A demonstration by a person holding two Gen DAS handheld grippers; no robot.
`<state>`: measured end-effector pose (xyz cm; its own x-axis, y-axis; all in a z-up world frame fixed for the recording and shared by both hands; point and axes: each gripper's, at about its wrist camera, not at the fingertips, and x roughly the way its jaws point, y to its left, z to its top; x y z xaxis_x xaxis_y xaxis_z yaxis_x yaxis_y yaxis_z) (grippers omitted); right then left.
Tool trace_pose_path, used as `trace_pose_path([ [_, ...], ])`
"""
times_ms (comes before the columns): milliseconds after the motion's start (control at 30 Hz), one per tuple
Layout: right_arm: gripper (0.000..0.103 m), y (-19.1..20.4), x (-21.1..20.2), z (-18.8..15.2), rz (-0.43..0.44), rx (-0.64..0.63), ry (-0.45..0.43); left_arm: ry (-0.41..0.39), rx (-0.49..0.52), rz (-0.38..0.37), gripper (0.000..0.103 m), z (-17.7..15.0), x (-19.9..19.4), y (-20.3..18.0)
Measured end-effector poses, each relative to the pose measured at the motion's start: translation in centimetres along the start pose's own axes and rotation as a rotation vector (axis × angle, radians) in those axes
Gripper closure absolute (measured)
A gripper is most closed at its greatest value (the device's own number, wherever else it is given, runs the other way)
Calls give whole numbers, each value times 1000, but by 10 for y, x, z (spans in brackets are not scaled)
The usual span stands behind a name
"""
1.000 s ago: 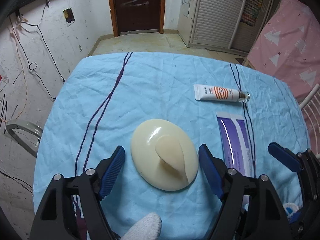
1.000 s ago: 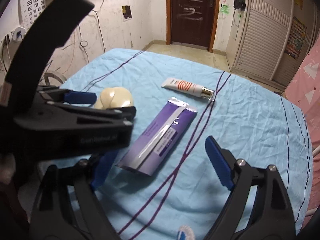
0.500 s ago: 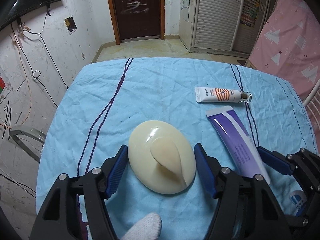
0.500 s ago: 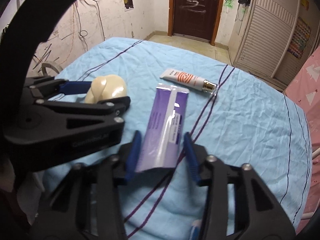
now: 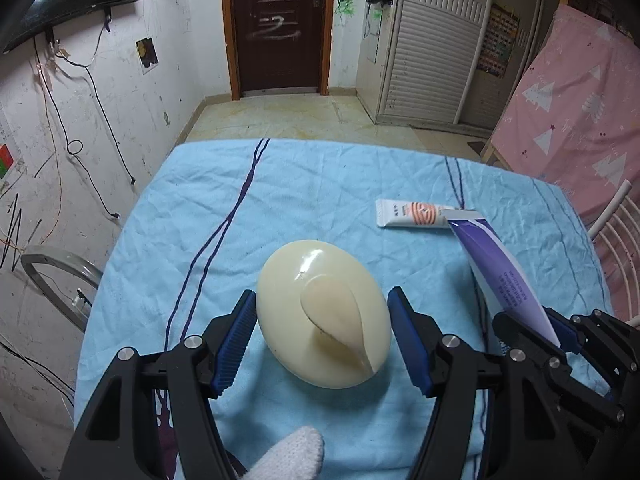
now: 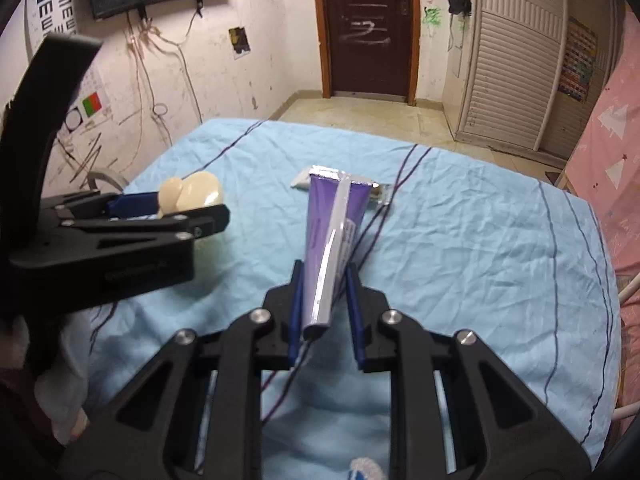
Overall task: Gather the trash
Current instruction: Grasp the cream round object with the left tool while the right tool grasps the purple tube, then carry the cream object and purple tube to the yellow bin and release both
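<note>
A cream egg-shaped plastic lid (image 5: 324,316) lies on the blue tablecloth (image 5: 320,184). My left gripper (image 5: 322,340) straddles it, its blue pads close against both sides; the lid also shows in the right wrist view (image 6: 192,196). My right gripper (image 6: 323,300) is shut on a purple tube (image 6: 332,240) and holds it tilted up off the cloth; the tube also shows in the left wrist view (image 5: 500,272). A white tube with an orange mark (image 5: 412,214) lies flat beyond it, partly hidden in the right wrist view (image 6: 302,180).
The table edge drops to a tiled floor (image 5: 300,120) toward a dark door (image 5: 280,24). A metal chair frame (image 5: 56,276) stands at the left. A pink sheet (image 5: 580,120) and white rack (image 5: 620,232) are at the right.
My right gripper closed on the purple tube and lifted its far end off the cloth. My left gripper moved forward around the lid and its pads narrowed onto it.
</note>
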<state>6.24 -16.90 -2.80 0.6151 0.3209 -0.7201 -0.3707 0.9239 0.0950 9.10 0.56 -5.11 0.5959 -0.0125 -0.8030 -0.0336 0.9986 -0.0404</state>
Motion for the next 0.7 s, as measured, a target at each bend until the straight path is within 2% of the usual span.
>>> trace_pose_path([
  [233, 85, -33, -34, -5, -52, 72, -93, -49, 24, -19, 46, 3, -26, -21],
  [700, 84, -118, -83, -35, -118, 233, -198, -94, 145, -52, 45, 5, -56, -113],
])
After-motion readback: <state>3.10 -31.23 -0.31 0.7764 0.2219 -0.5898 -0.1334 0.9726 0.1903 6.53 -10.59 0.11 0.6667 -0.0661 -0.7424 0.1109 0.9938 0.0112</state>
